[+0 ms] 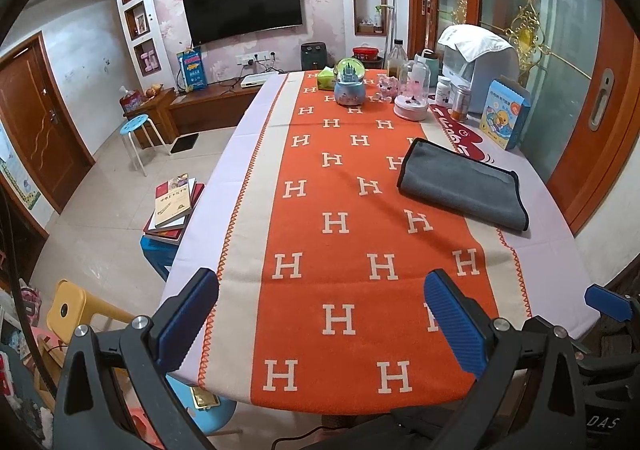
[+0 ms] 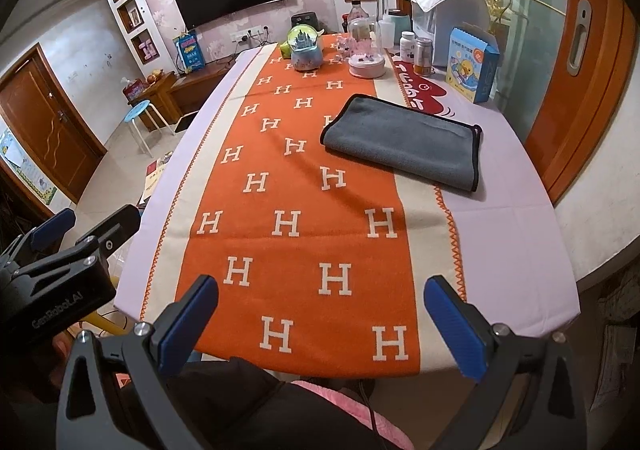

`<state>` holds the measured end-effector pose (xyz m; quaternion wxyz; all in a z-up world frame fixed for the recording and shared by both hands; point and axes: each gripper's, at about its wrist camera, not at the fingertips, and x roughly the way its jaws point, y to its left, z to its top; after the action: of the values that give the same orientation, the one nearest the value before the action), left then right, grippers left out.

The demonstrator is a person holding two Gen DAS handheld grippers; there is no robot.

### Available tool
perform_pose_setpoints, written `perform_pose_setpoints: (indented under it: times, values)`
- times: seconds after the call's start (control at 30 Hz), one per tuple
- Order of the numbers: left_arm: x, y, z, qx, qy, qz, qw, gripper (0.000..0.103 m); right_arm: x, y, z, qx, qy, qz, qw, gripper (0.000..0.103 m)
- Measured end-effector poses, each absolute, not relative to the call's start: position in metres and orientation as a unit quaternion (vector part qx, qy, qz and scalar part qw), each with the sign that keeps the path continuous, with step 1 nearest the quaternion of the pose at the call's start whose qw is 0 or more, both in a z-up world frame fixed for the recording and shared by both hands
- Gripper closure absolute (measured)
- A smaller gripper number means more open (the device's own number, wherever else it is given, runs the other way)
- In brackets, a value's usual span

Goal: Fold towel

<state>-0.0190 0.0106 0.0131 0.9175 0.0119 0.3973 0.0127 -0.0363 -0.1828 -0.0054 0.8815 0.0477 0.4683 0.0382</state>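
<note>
towel [image 2: 404, 140] folded on table [image 2: 512, 234]; both claws gape, well apart from it.

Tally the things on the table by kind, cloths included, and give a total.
Towel: 1
Runner: 1
Globes: 2, snow globe, glass dome
Bottles and jars, as far as I can tell: 5
Boxes: 2, blue, green
Dispenser: 1
Total: 12
</note>
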Motion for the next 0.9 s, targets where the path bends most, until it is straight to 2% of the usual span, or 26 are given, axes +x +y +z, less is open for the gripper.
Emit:
perform_pose_setpoints:
  times: [0.9]
  values:
    - [-0.0143,0.0103,0.0081,0.017,0.405,0.008,0.914,0.001,-0.0318,-0.1835,-0.0096,0.048,0.474,0.039,0.879,0.0]
